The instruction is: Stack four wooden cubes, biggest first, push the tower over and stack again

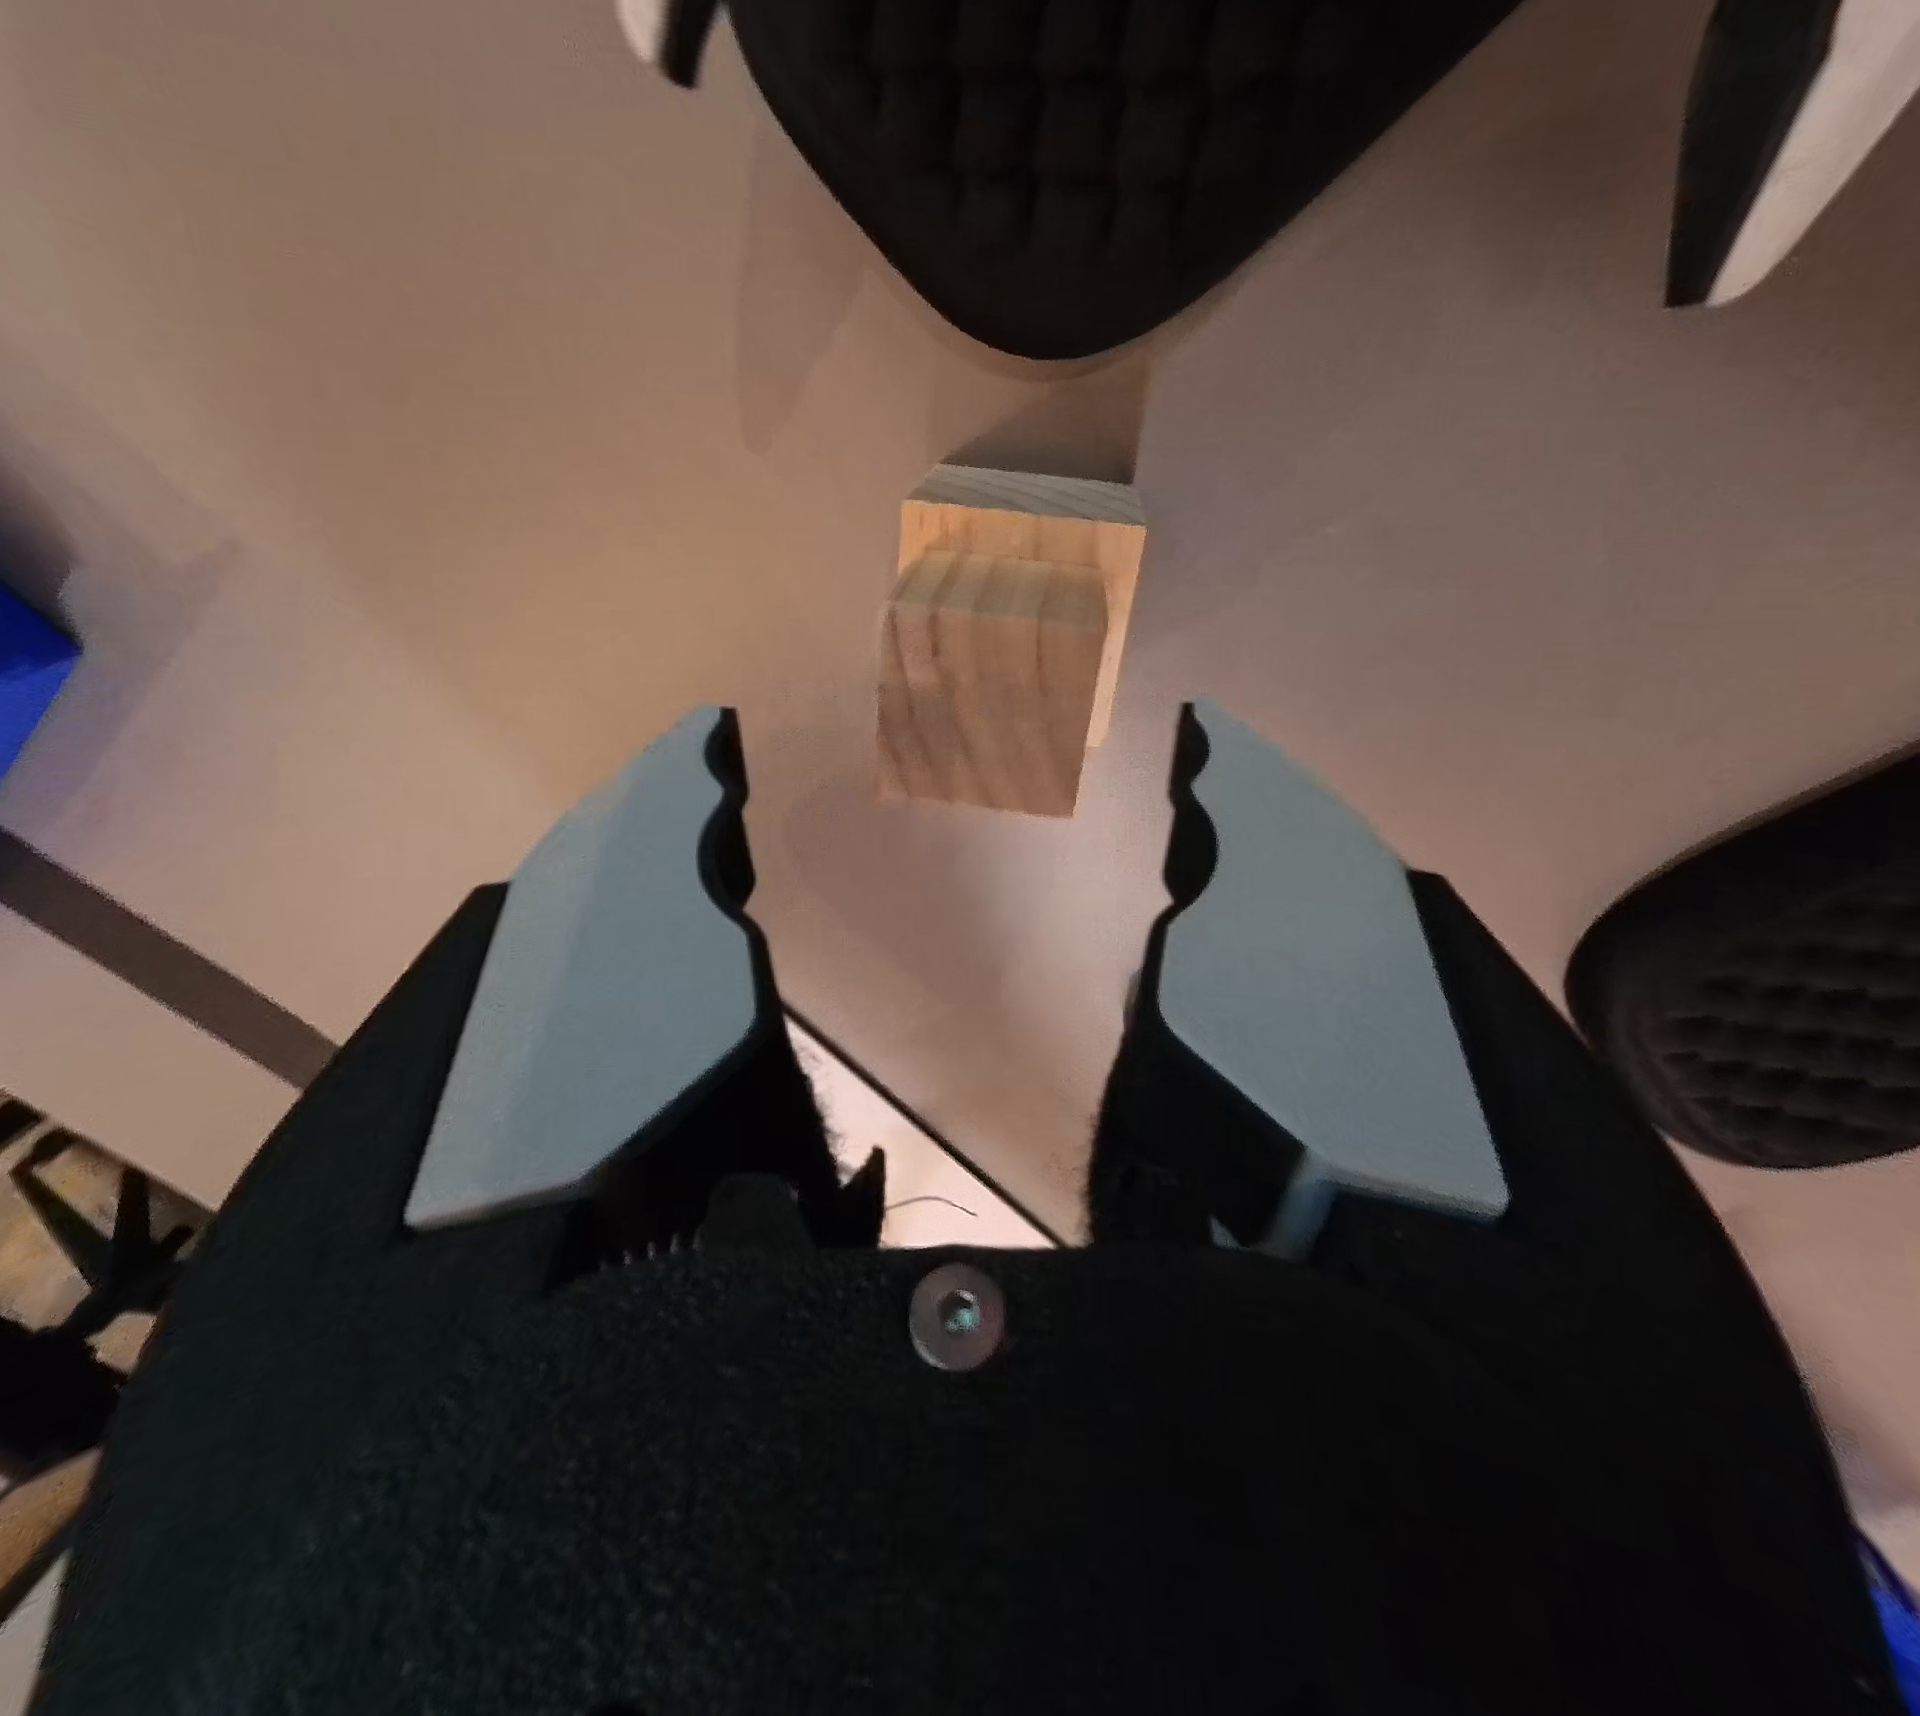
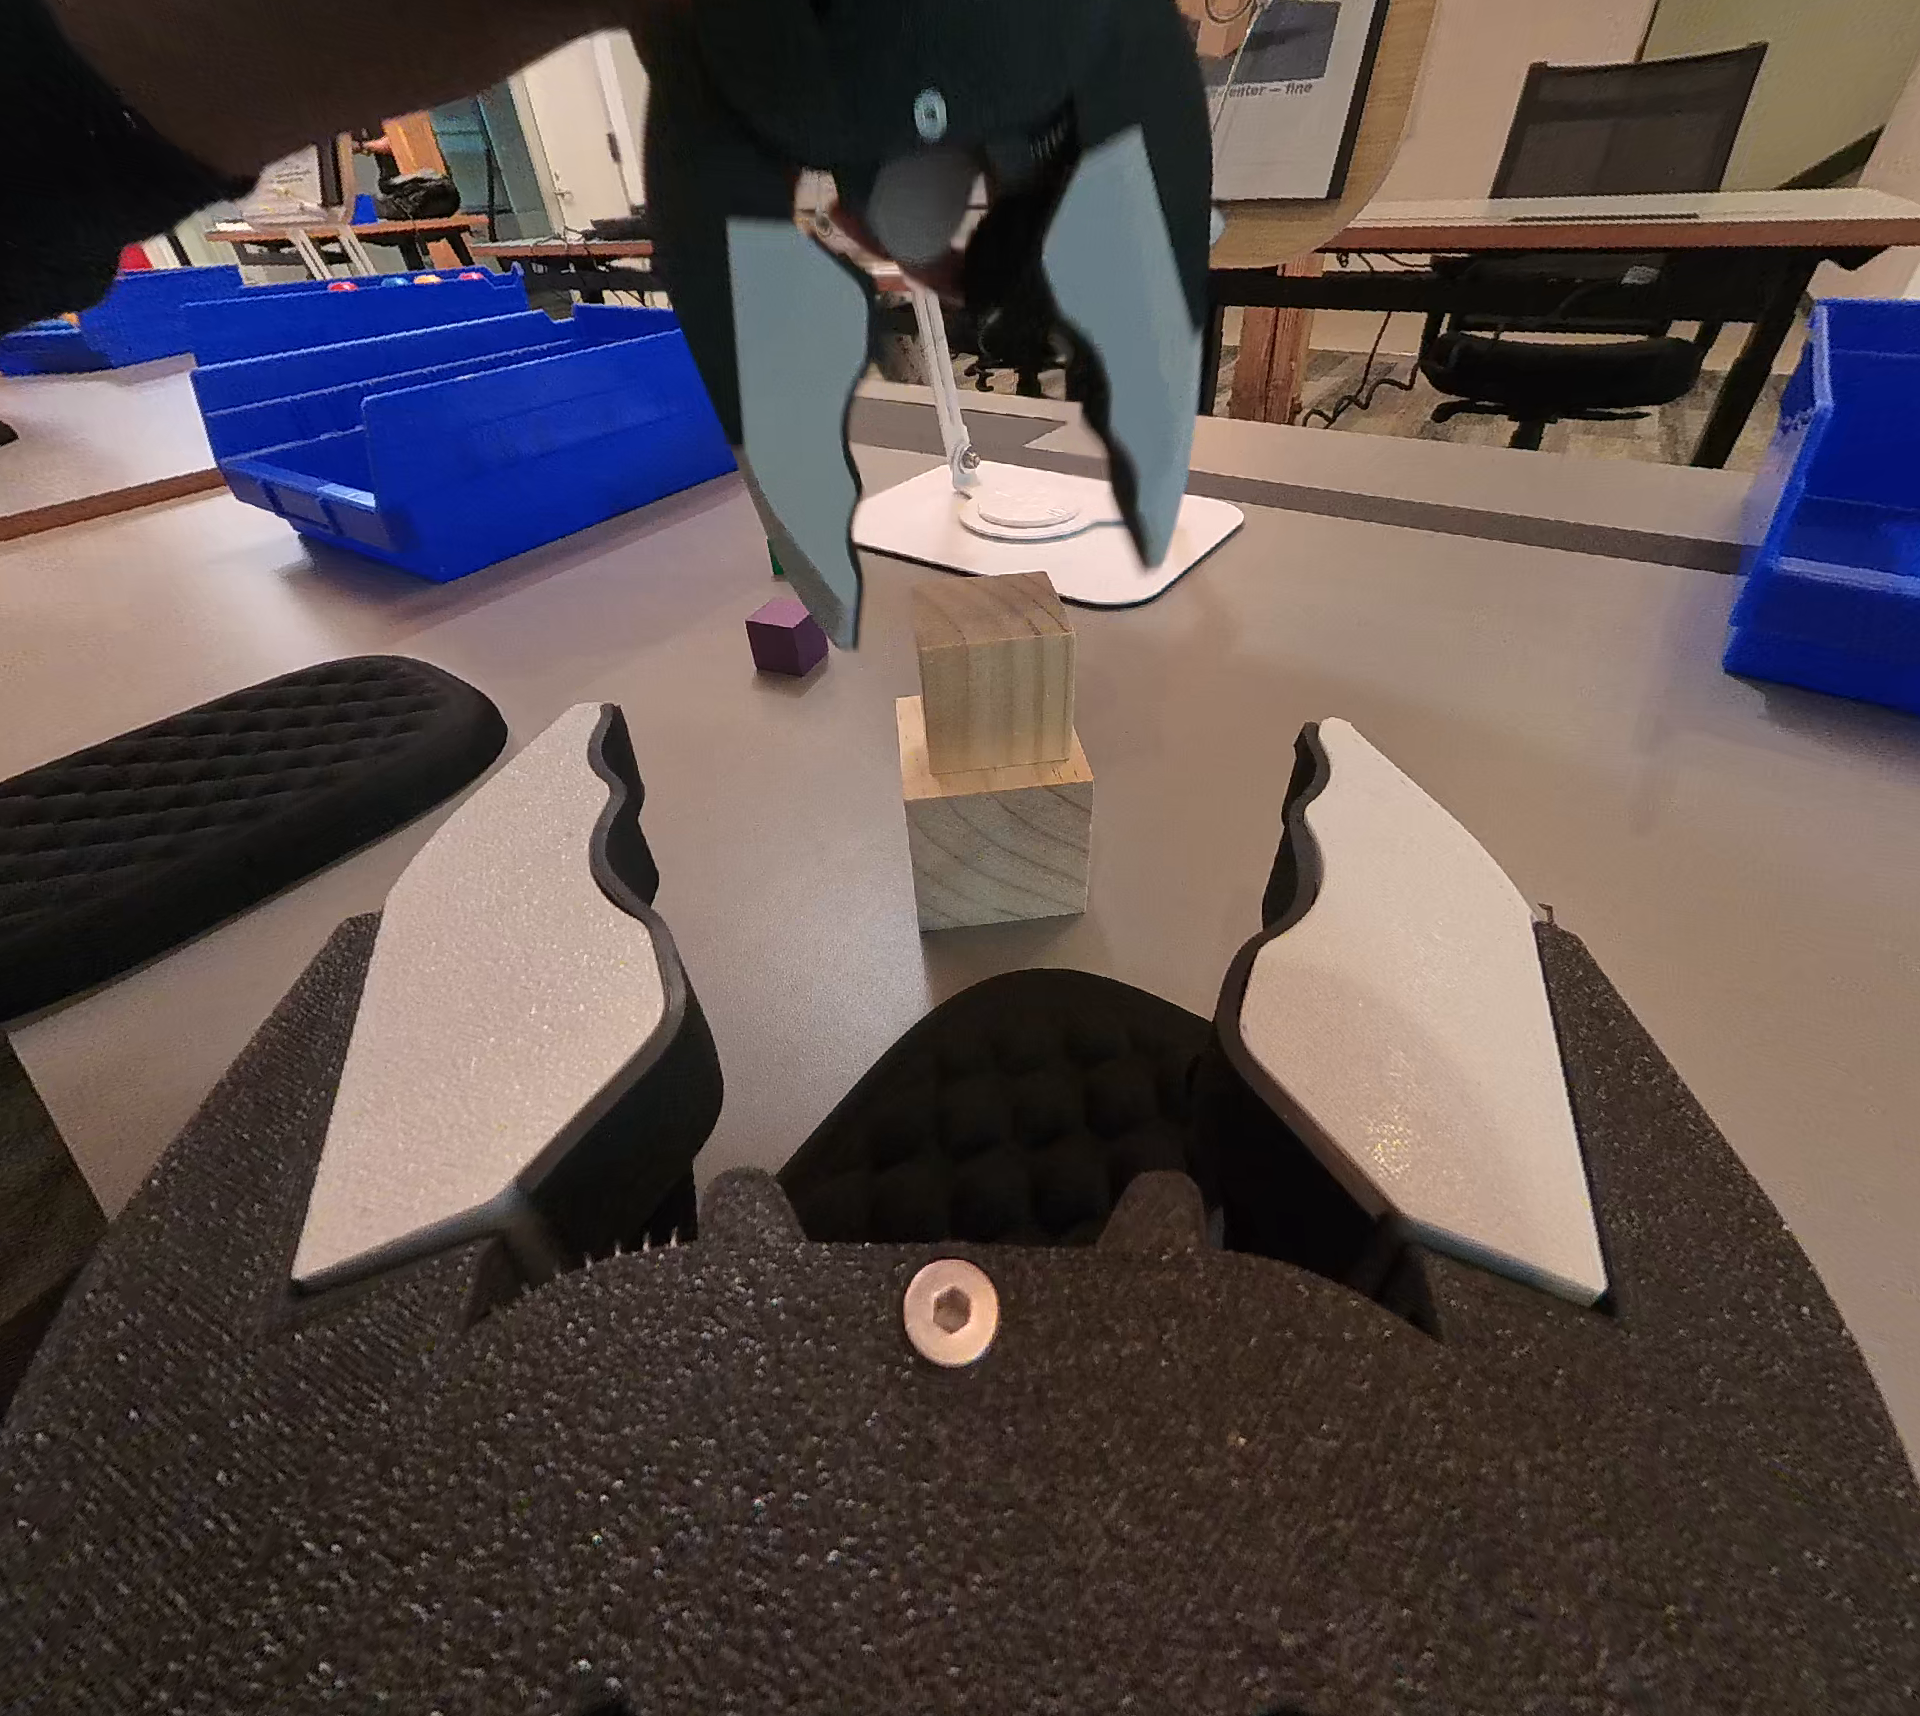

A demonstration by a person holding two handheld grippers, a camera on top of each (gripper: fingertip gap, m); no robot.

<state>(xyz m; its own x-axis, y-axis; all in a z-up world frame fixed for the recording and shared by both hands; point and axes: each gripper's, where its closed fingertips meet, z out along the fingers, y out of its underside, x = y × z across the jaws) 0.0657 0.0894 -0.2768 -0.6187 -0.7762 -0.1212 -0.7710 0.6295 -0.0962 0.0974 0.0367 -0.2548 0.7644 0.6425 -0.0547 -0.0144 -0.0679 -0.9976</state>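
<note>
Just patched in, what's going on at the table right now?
Two plain wooden blocks stand stacked on the grey table: the upper block sits on the lower block. The left gripper hangs open just above the stack, its fingers clear of the upper block. The right gripper is open too, low on the near side, holding nothing. A small purple cube lies beyond.

A smaller pale wooden cube (image 2: 994, 674) sits upright atop a larger pale wooden cube (image 2: 1000, 851) on the grey counter (image 2: 1403, 783), set toward the larger one's rear edge, leaving a front ledge uncovered.
</note>
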